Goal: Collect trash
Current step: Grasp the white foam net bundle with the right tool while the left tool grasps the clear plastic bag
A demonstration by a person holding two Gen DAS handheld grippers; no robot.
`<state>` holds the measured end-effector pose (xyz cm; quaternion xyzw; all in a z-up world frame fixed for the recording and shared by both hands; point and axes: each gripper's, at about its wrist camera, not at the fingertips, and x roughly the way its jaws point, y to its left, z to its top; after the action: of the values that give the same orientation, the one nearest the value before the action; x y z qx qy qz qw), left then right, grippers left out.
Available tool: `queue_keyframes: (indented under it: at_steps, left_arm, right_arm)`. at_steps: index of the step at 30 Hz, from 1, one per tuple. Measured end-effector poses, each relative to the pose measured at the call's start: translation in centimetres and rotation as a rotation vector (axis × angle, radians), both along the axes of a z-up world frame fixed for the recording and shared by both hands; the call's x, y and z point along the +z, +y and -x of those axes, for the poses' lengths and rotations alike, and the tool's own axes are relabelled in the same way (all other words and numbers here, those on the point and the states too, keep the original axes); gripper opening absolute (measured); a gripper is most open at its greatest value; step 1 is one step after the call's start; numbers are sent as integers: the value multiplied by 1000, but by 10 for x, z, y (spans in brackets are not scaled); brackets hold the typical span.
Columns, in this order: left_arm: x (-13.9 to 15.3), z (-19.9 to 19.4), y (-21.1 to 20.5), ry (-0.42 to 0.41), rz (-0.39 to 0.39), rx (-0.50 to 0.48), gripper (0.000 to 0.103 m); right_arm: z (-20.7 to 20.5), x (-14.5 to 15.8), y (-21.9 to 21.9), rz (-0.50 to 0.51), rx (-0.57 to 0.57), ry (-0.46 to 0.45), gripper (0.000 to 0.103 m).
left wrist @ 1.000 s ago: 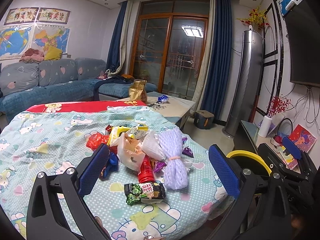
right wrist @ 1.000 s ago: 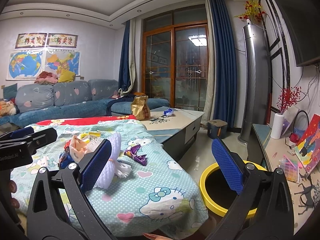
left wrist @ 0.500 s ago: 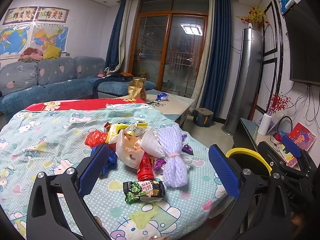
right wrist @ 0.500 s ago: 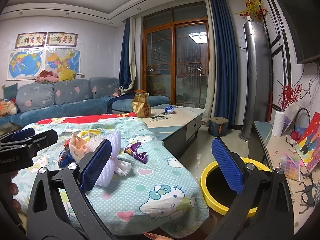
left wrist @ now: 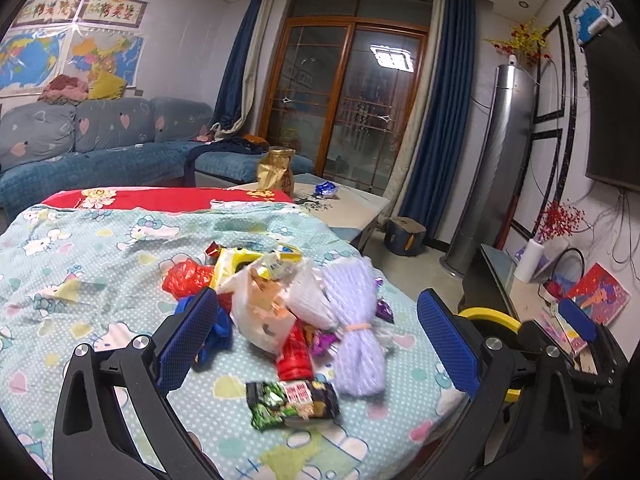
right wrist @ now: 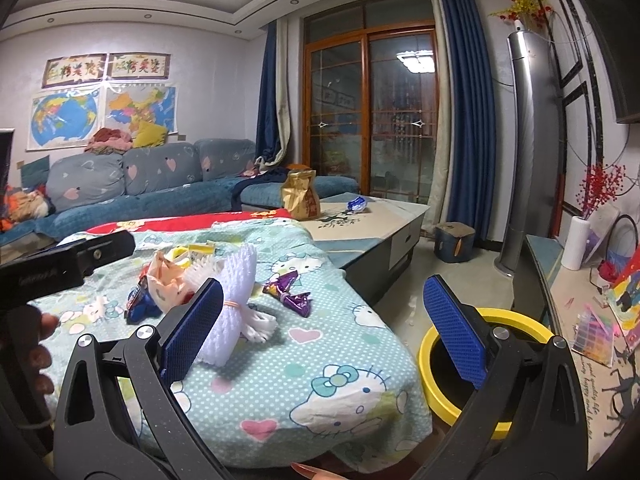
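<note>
Left wrist view first: the left gripper has its blue pads spread wide with nothing between them, hovering near the trash pile on the cartoon-cat cloth that covers the table. The left pad overlaps a blue wrapper, but I can't tell if it's actually touching it. Nearest in the pile is a green and black snack packet, with a red wrapper just behind it and a white foam net sleeve tied with a rubber band to its right. A pale plastic bag sits in the middle, and a crumpled red bag and yellow packets lie farther back, all jumbled so the edges are hard to separate.

Right wrist view: the right gripper is also fully released, holding nothing, off the right end of the table. Its left pad covers part of the foam sleeve. Two purple candy wrappers lie apart from the pile, to its right. The yellow-rimmed bin stands on the floor right of the table, half hidden behind the right pad. At the far left, the other gripper's black body and some fingers are cut off by the frame edge. A gold bag stands on the coffee table beyond.
</note>
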<state>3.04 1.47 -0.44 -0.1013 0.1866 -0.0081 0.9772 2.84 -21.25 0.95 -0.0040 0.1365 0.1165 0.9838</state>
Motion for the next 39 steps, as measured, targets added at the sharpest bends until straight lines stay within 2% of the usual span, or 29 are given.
queue_keyframes:
  at_steps: [15, 19, 25, 29, 31, 34, 36, 37, 39]
  left_arm:
    - [8, -36, 47, 31, -5, 93, 97]
    - [4, -38, 63, 42, 9, 109, 97]
    - [-13, -51, 82, 111, 22, 85, 97]
    - [-27, -61, 83, 162, 33, 37, 93]
    - [-33, -68, 80, 189, 40, 4, 79]
    - [-42, -77, 78, 223, 69, -30, 68]
    - [-45, -82, 76, 237, 80, -46, 62]
    - [-47, -85, 74, 244, 90, -60, 60]
    - [-50, -91, 70, 255, 98, -76, 58]
  right_arm:
    - [-45, 7, 40, -8, 152, 77, 92]
    - [-61, 3, 58, 31, 207, 119, 92]
    - [-89, -6, 72, 27, 243, 196, 91]
    - [-112, -16, 77, 2, 252, 275, 78]
    - [-122, -22, 78, -14, 259, 315, 76]
    - [-135, -30, 78, -57, 258, 375, 73]
    - [-141, -34, 78, -77, 270, 408, 59]
    - [-144, -37, 79, -88, 278, 432, 57]
    - [-148, -40, 79, -109, 298, 459, 45]
